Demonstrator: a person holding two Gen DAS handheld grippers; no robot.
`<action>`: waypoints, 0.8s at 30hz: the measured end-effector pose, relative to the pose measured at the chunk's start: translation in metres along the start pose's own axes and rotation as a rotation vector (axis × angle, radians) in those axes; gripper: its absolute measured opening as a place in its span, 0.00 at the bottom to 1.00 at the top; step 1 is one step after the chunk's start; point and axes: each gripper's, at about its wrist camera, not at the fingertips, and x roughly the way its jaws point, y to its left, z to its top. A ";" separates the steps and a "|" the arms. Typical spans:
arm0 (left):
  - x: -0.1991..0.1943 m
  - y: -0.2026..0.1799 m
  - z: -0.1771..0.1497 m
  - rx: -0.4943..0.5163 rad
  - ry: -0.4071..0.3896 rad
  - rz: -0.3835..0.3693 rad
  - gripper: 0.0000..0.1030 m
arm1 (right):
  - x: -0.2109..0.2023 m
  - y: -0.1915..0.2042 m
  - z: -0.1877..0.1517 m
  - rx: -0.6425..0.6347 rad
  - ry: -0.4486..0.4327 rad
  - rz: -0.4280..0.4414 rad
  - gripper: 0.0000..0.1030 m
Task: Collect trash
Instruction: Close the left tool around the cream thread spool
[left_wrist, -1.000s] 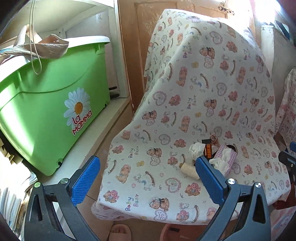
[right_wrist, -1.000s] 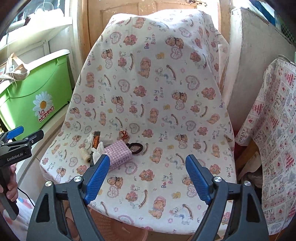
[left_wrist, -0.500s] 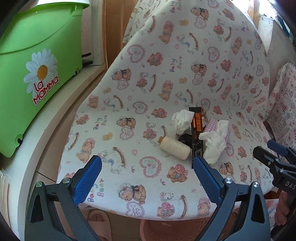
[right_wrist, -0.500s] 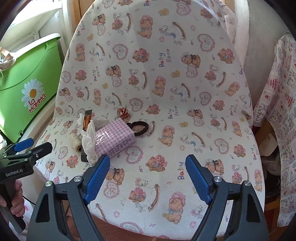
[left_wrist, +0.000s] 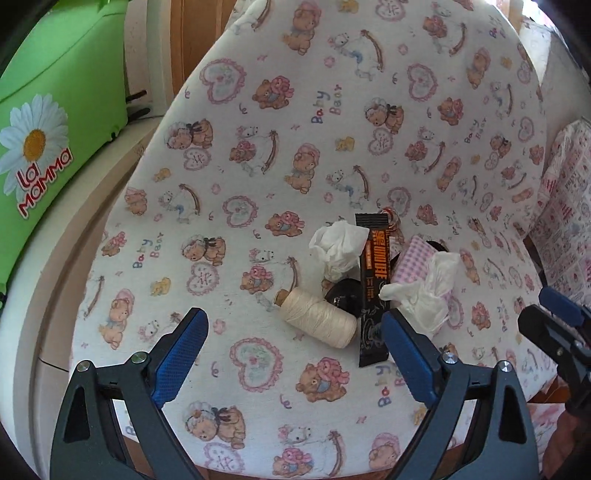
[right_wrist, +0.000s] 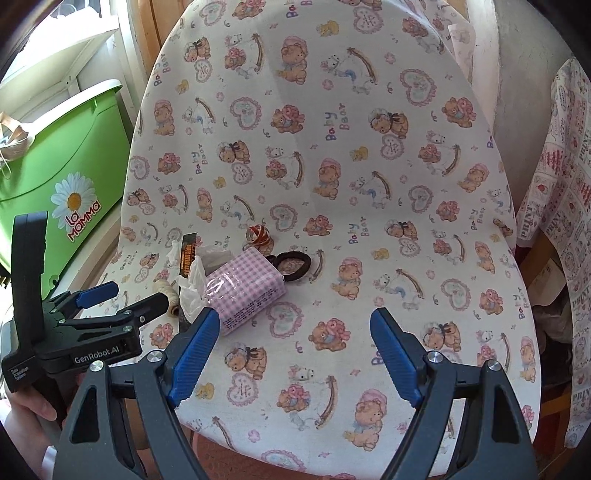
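A chair (left_wrist: 258, 155) covered in teddy-bear cloth holds a small pile. In the left wrist view I see a crumpled white tissue (left_wrist: 338, 247), a black-and-orange wrapper (left_wrist: 375, 291), a second tissue (left_wrist: 424, 291), a cream thread spool (left_wrist: 317, 317) and a pink checked tissue pack (left_wrist: 413, 258). My left gripper (left_wrist: 295, 354) is open, low over the seat, just in front of the spool. My right gripper (right_wrist: 293, 354) is open over the seat front, right of the tissue pack (right_wrist: 243, 288). The wrapper (right_wrist: 187, 254) and a black hair tie (right_wrist: 293, 264) show there too.
A green plastic bin (left_wrist: 48, 110) stands on a white ledge left of the chair. Another patterned cloth (right_wrist: 561, 206) hangs on the right. A pink basket (right_wrist: 258, 465) shows under the seat front. The left gripper also shows in the right wrist view (right_wrist: 125, 299).
Both grippers have moved forward and down towards the chair seat; the pile now looks closer and larger. Both stay open.
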 end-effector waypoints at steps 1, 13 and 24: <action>0.004 0.001 0.001 -0.021 0.015 -0.010 0.88 | -0.001 -0.001 0.000 0.002 -0.003 -0.004 0.83; 0.019 0.024 0.011 -0.219 0.097 -0.031 0.53 | -0.006 -0.016 0.003 0.044 -0.012 -0.028 0.83; 0.019 -0.011 0.009 -0.068 0.133 -0.060 0.23 | -0.002 -0.007 -0.001 0.002 -0.002 -0.044 0.83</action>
